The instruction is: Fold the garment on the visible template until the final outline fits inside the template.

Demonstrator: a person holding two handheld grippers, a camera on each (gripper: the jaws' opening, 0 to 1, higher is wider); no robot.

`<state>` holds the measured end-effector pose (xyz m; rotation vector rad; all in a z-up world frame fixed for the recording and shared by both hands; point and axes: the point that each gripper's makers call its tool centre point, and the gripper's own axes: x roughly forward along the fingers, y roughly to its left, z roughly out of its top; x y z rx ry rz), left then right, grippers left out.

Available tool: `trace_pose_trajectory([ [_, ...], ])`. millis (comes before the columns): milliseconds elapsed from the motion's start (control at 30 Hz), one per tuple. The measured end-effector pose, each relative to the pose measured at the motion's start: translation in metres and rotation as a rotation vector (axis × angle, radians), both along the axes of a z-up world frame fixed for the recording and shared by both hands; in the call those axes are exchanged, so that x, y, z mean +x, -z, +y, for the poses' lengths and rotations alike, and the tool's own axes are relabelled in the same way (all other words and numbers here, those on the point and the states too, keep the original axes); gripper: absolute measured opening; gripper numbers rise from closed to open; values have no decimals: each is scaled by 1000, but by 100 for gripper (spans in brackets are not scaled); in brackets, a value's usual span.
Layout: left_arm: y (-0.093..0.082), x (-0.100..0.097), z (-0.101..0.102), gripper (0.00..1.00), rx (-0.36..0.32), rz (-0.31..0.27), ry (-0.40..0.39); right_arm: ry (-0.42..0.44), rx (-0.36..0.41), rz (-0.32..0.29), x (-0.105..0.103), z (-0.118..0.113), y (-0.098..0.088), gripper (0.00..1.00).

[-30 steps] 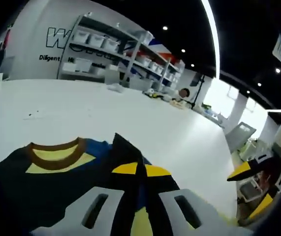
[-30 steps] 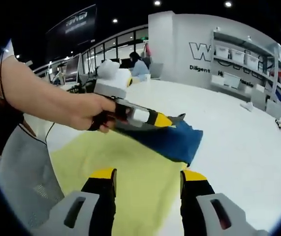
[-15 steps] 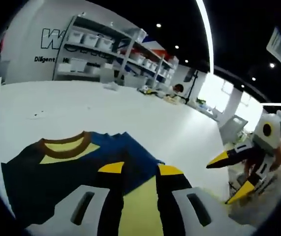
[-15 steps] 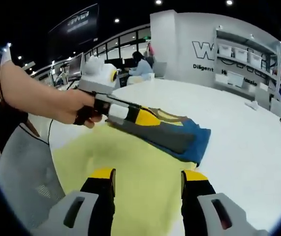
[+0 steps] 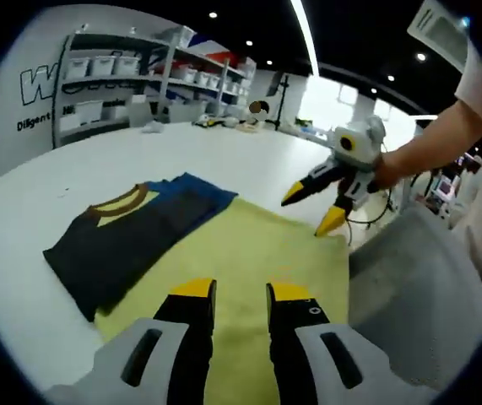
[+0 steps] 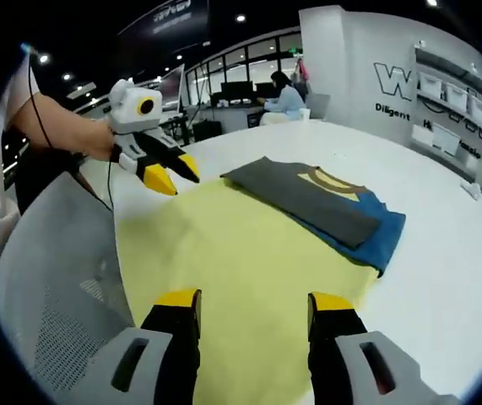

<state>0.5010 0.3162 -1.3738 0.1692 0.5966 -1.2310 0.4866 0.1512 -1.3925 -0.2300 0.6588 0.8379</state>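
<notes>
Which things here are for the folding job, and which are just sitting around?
For the job:
folded garment
yellow template
left gripper
right gripper

Just around:
white table
grey chair
shelves with bins

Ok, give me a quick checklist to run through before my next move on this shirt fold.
1. Left claw free of cloth: ok, open and raised off the table.
2. Right claw free: ok, open, nothing between its jaws.
3. Shirt folded flat: ok, dark panel lies over the blue.
4. Shirt outline inside the yellow template: not ok, the far edge hangs over onto the white table.
5. Shirt and template visible: ok.
6. Wrinkles underneath: cannot tell.
</notes>
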Motion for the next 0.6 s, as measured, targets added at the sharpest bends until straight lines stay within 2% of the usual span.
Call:
trace_pose_trajectory([
  [33,0,-2,2,21,2,-4,2,-12,-5,10,-3,0,2,45],
  [67,6,-12,15,21,27,-19,29,-34,-7,19,-8,2,4,44],
  [167,17,-32,35,20,79,-42,92,-81,-26,27,-20,2,9,46],
  [233,21,-47,46,21,92,-25,134,-100,-32,33,-27,2,12,45],
  [333,29,-62,61,21,149,-44,194,-144,-67,54,-40,-2,20,44],
  [433,39,-81,75,19,191,-27,251,-176,-100,69,-51,-7,27,41],
  [500,46,-86,82,18,234,-39,268,-196,-135,82,-60,-13,33,41],
  [600,49,-89,82,19,233,-33,273,-216,-160,90,-70,-17,37,40],
])
